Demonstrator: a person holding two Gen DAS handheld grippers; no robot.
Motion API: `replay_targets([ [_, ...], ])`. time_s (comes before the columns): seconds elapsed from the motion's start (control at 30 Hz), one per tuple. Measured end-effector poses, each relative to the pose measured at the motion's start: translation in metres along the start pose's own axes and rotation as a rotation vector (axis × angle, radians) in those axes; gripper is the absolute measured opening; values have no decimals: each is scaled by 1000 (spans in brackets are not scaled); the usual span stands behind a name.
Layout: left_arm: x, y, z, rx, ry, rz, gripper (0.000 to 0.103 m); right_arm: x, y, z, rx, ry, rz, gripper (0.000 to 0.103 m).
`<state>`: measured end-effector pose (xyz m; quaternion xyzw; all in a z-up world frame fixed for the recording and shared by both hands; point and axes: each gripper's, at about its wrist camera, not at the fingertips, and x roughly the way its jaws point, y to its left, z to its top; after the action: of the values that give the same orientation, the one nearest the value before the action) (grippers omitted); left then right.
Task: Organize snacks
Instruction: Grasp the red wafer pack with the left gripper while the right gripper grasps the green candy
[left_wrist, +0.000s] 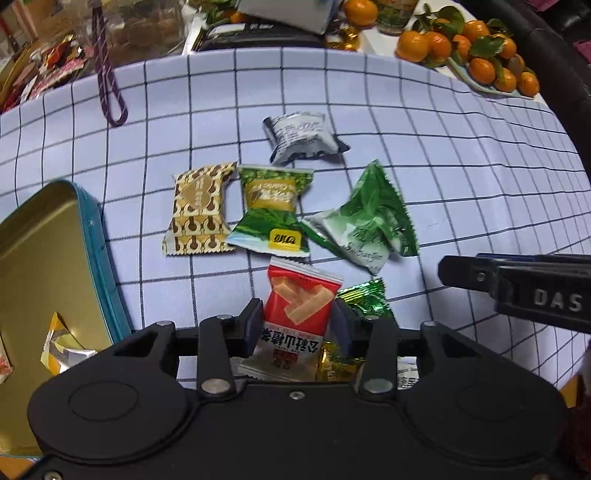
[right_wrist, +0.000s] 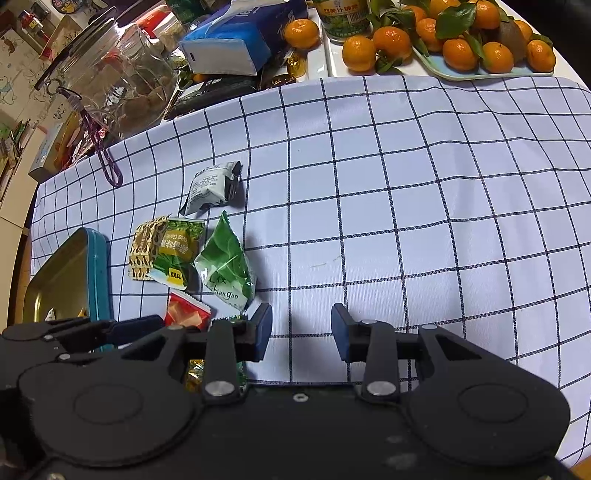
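Red snack packet (left_wrist: 297, 314) lies between our left gripper's (left_wrist: 295, 326) spread jaws, pads clear of it, near the counter's (right_wrist: 406, 221) front-left edge beside the tin (left_wrist: 44, 236). Our right gripper (right_wrist: 301, 332) hangs parted, empty.

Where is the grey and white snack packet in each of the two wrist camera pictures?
Left wrist view: the grey and white packet lies above centre, the farthest snack of the cluster.
Right wrist view: the same packet sits left of centre, again the farthest of the cluster.
Shared landmark: the teal tin at the left edge, nearer than the packet.
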<state>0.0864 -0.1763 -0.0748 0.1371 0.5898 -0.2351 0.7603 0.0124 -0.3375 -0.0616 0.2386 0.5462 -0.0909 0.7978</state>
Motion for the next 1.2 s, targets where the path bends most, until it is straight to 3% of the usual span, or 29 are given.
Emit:
replay_targets([
  [0.1,3,4,0,-21,14,-26,54,0,0,0,-2,0,3,39],
  [0.33,4,-9,-3,29,12,8,54,-5,-1,1,10,-2,10,39],
  [0.43,3,-9,-4,29,6,26,46,-12,1,2,9,-16,21,39],
  [0.57,-5,8,0,-55,-5,-20,43,-14,4,1,-1,-18,19,39],
  [0.83,-39,44,9,-193,-116,-33,43,3,26,-7,-67,34,25,38],
  [1.0,-44,54,12,-233,-123,-43,43,14,51,-10,-133,58,36,39],
  [1.2,-50,59,10,-236,-127,-46,43,30,60,-15,-160,92,-16,38],
])
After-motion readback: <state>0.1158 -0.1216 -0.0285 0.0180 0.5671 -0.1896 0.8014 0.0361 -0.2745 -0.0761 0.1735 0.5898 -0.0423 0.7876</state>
